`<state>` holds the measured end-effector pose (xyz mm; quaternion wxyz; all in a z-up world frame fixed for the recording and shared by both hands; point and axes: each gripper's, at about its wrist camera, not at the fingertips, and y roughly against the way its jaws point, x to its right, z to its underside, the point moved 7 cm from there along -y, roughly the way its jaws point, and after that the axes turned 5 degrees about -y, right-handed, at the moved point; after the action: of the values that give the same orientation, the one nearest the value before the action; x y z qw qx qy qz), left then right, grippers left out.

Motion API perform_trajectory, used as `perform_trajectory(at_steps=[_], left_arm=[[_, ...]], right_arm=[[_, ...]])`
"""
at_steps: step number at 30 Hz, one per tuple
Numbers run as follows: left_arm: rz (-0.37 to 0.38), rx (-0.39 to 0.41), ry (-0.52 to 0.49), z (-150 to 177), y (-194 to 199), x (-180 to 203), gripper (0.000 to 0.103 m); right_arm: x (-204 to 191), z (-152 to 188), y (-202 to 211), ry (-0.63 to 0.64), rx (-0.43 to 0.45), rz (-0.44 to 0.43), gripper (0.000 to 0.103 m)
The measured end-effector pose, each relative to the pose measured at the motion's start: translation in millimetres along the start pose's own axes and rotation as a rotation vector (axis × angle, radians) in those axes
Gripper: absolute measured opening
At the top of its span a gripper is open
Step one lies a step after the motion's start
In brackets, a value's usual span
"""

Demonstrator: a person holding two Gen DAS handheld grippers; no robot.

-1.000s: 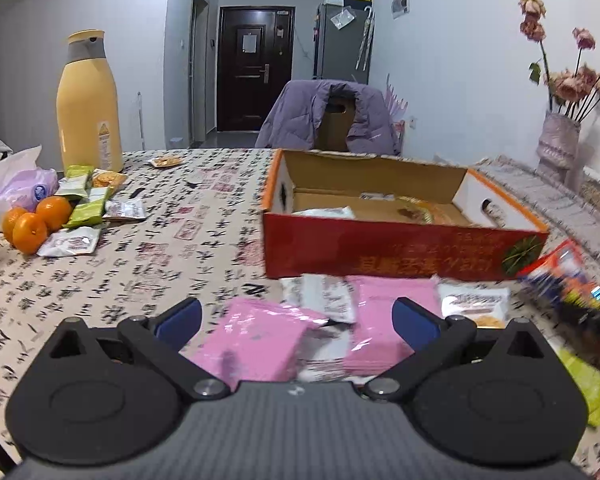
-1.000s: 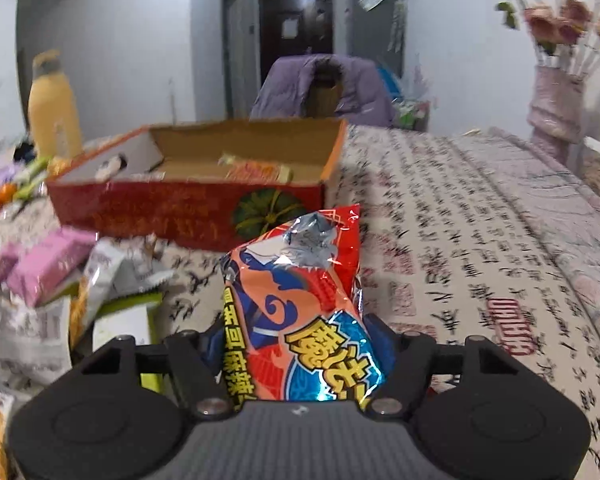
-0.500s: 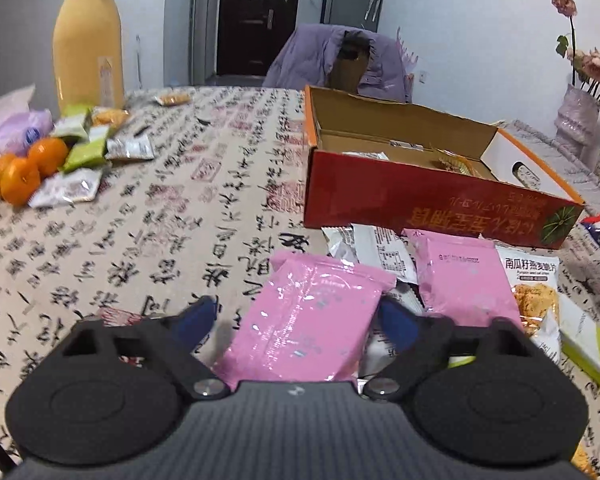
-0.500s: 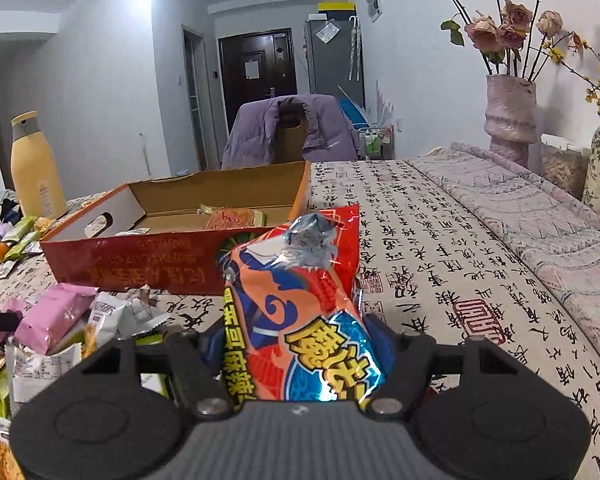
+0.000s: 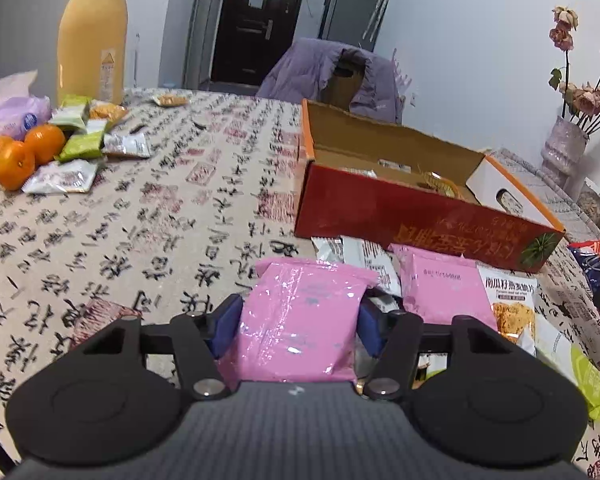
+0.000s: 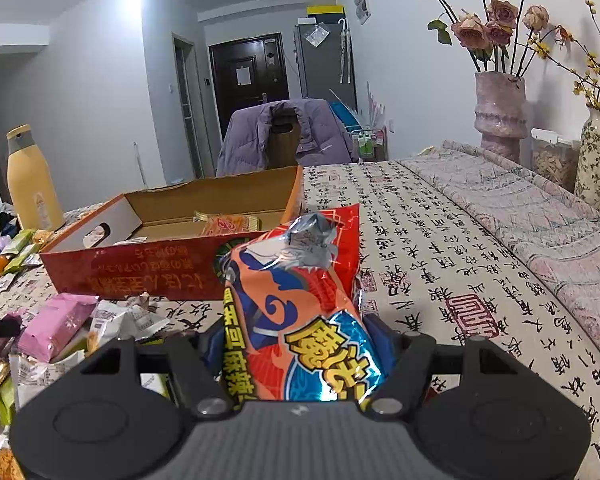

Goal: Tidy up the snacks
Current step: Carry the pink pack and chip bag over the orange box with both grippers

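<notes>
A pink snack packet (image 5: 304,320) is sitting between the blue pads (image 5: 226,324) of the left gripper (image 5: 300,322), its near end reaching back to the gripper body and its far end pointing toward the red cardboard box (image 5: 416,208); the jaws have just been closing, and both pads are now pressing against the packet's sides, so the grip is made. Whether the packet is lying on the patterned tablecloth (image 5: 140,208) or lifted just clear of it is not showing. Just beyond it and to its right, a second pink packet (image 5: 440,284) is lying flat among white wrappers (image 5: 364,256), a pumpkin-crisp bag (image 5: 512,300) and a green packet (image 5: 588,376), all heaped in front of the box's near wall.

The right gripper (image 6: 296,348) is clamping an orange and blue chip bag (image 6: 300,312); the bag is standing up between the jaws with its crumpled silver top leaning toward the box's right corner, and it is hiding most of both pads.

The box is lying open on the table with a few packets inside (image 6: 228,222); the right view is showing the same loose heap to the box's near left side, a pink packet (image 6: 56,326) among it.

Farther off on the left, oranges (image 5: 16,152) are sitting beside more small packets (image 5: 80,140) and a tall yellow bottle (image 5: 92,36); a chair draped with a purple jacket (image 6: 284,132) is standing at the table's far end, and vases of dried roses (image 6: 500,116) are standing along the right wall.
</notes>
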<state>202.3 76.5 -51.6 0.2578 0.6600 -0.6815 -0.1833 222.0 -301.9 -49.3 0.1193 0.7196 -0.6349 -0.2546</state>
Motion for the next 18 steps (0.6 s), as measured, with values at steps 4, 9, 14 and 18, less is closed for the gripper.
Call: perform_trajectory(at_steps=[4, 9, 14, 18], left_arm=[[-0.017, 0.051, -0.015, -10, 10, 2, 0.06], [-0.02, 0.123, -0.038, -32, 20, 12, 0.06], [-0.011, 0.182, -0.048, -57, 22, 27, 0.06], [0.003, 0.22, -0.046, -78, 18, 40, 0.06]], right_arm=[[-4, -4, 0, 0.009, 0.011, -0.01, 0.067], [-12, -16, -2, 0.024, 0.037, -0.021, 0.067], [-22, -35, -9, 0.045, 0.072, -0.034, 0.067], [-31, -54, -20, 0.065, 0.097, -0.044, 0.067]])
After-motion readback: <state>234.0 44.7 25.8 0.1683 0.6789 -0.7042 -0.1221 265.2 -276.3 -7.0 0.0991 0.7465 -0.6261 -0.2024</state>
